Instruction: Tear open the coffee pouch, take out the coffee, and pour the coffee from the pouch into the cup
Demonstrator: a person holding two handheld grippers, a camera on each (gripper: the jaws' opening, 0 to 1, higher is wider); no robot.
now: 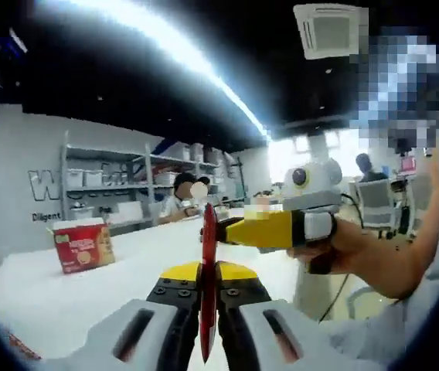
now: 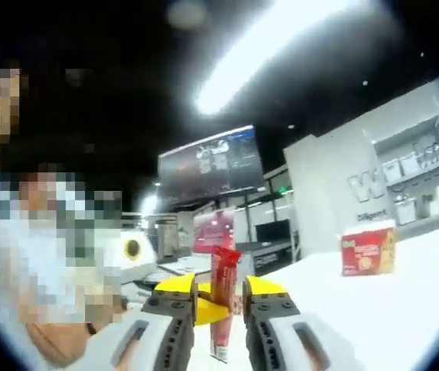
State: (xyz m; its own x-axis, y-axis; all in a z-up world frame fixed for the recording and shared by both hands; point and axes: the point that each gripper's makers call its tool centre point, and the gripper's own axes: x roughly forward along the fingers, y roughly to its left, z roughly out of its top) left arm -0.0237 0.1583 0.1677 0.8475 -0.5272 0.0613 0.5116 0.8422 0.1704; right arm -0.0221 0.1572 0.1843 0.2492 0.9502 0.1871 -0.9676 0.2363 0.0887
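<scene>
— Where's the coffee pouch (image 1: 208, 286)?

— Off the tabletop (image 1: 65, 297), in the air. The left gripper (image 1: 208, 297) is clamped on its lower part; the right gripper (image 1: 218, 232) pinches its top.

— Risk?

— A slipping jaw or crooked tear could spill coffee — there's a red box (image 1: 83, 246) near the tabletop's far edge.
</scene>
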